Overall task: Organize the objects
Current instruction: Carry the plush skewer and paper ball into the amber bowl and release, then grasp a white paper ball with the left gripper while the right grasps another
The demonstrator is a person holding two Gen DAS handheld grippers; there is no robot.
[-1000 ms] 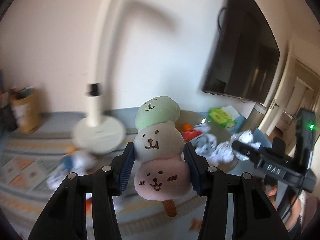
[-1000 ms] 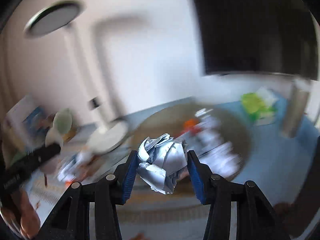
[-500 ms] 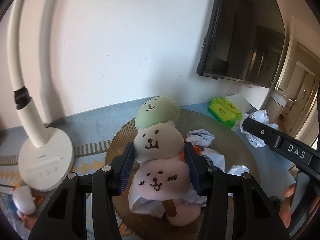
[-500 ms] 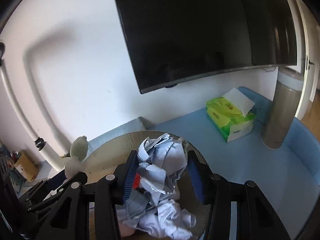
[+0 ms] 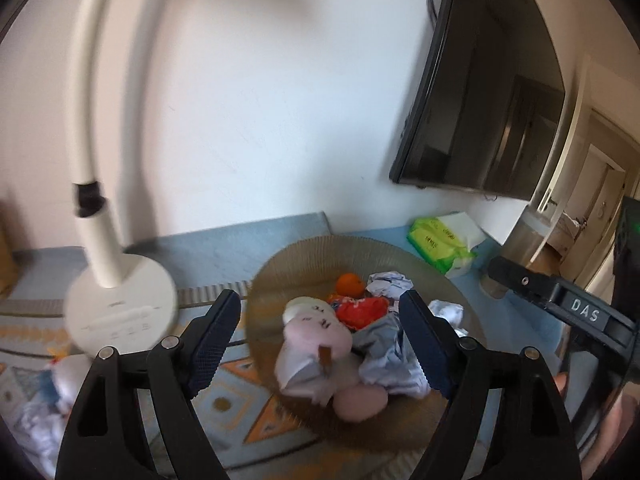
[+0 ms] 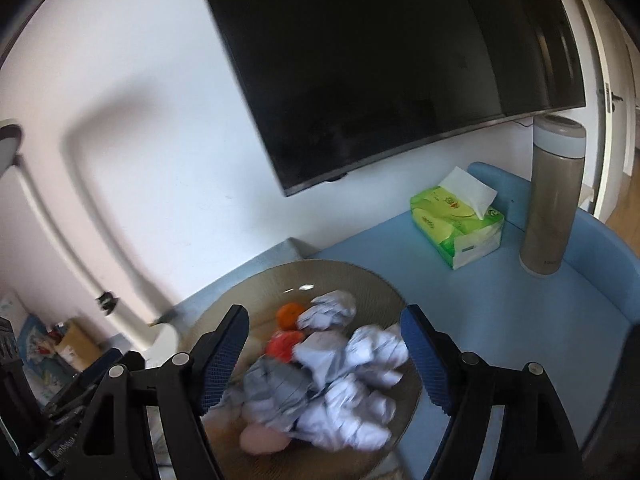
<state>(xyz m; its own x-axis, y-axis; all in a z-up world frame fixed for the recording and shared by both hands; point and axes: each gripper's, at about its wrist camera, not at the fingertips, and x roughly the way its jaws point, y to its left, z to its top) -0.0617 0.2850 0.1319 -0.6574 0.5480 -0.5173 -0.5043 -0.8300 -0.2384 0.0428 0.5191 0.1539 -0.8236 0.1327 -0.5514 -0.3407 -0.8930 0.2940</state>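
My left gripper (image 5: 318, 312) hangs over a ribbed tan bowl (image 5: 320, 242), its jaws opening and nothing between the pads. The three-ball plush ice-cream toy (image 5: 312, 332) lies tumbled in the bowl below, stick up. My right gripper (image 6: 324, 326) is over the same bowl (image 6: 320, 266), jaws opening too, pads clear. The crumpled white paper (image 6: 340, 380) lies in a heap in the bowl beneath it, beside an orange (image 6: 290, 314) and a red wrapper (image 6: 282, 344). The picture is blurred around the dropped things.
A white desk lamp (image 5: 120, 308) stands left of the bowl. A green tissue pack (image 6: 456, 224) and a grey flask (image 6: 552, 200) sit at the back right on the blue mat. A wall screen (image 6: 380, 60) hangs above. More paper (image 5: 36, 420) lies at the left.
Both grippers came over the bowl and opened. The plush toy left the left jaws and fell into the bowl; the paper ball left the right jaws and landed on the heap.
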